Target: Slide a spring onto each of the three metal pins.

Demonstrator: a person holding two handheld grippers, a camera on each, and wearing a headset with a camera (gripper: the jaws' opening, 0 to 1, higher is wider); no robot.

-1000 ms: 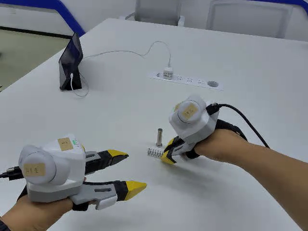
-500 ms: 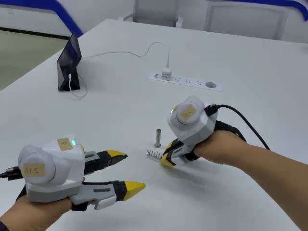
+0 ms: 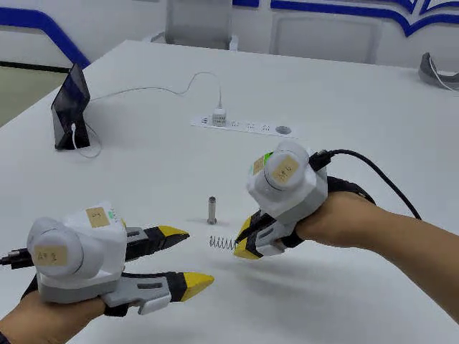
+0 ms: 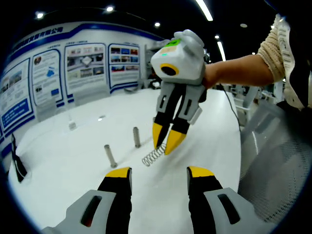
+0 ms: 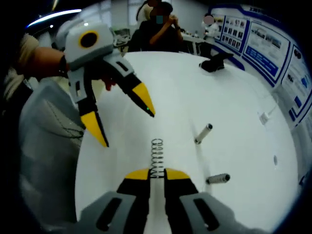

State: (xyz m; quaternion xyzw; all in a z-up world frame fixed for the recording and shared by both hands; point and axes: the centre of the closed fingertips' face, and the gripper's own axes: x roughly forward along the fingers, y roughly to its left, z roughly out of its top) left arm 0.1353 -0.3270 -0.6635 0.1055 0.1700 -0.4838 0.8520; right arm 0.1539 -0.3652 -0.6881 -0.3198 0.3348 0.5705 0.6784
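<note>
A thin coiled wire spring [image 3: 222, 243] is pinched at one end by the right gripper [image 3: 244, 247], its jaws closed and angled down beside a smooth upright metal pin [image 3: 212, 210] on the glossy white surface [image 3: 143, 165]. The left gripper [image 3: 195, 256] is level, spread wide and empty.

near end of spring [image 5: 156, 152] hidden between right gripper [image 5: 157, 173] fingers, left hand [image 3: 41, 320] cut by bottom edge (head view)

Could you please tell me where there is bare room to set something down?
Bare white tabletop lies between the black tablet and the upright metal pin, and beyond the white power strip. Crowded around the coiled steel spring in the right gripper.
</note>
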